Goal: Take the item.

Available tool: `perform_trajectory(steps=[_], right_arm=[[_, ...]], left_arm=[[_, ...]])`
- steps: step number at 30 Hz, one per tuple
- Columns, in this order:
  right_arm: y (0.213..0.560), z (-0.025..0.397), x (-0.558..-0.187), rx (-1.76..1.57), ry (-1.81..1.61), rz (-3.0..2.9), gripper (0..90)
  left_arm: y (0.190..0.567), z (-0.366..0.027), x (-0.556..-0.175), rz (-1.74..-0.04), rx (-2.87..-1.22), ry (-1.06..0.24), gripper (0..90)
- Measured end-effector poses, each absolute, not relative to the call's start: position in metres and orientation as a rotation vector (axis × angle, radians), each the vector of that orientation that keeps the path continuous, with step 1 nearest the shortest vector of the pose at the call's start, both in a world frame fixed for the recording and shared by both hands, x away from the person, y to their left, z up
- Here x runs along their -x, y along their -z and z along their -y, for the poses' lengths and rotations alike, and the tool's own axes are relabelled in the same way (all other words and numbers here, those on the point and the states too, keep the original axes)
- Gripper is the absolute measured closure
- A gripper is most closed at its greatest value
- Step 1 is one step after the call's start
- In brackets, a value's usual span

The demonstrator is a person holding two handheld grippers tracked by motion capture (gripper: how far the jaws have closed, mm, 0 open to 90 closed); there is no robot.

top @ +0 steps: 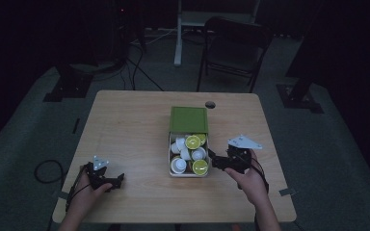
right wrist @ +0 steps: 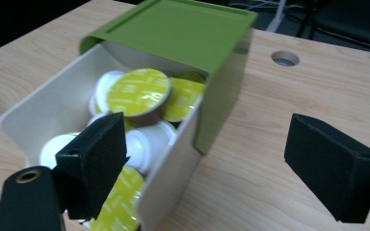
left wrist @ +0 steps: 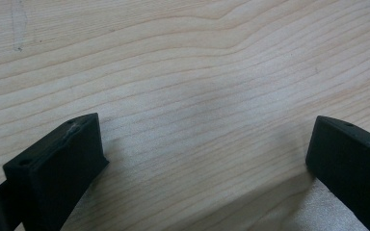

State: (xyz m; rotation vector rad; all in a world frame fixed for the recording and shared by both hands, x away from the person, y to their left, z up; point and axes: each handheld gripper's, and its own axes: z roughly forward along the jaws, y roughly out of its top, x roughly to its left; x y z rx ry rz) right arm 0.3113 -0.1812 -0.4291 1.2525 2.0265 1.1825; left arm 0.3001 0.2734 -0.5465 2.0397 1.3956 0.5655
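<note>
— What do the tools look like?
— Both are black. The left gripper (top: 107, 180) has blocky jaws, each with a small round hole, and a grey three-cornered plate at its 12 o'clock.
— And the right gripper (top: 217, 160)?
— Same black build, a larger pale plate, and a dark trailing cable.

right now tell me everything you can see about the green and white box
The box sits mid-table: a matte green sleeve, plastic by its look, with a cream-white drawer pulled out toward the person. The open drawer holds a loose heap of white capsules, several with lime-green foil tops. It rests flat on the wooden table. The right hand-held gripper, jaws open, sits just beside the drawer's right wall.
</note>
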Motion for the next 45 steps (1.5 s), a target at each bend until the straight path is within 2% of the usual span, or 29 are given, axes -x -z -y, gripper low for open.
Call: perform_trajectory(steps=[14, 28, 45], right_arm=[[0.429, 0.15, -0.319, -1.194, -1.21, -2.083, 15.6], [0.44, 0.13, -0.337, -1.181, -1.162, -2.108, 23.1], [0.447, 0.11, -0.354, -1.168, -1.136, -2.167, 23.1]], left_arm=[[0.546, -0.273, -0.3, -1.396, -2.042, -0.567, 0.0], [0.546, -0.273, -0.3, -1.398, -2.039, -0.565, 0.0], [0.547, -0.273, -0.3, -1.396, -2.039, -0.568, 0.1]])
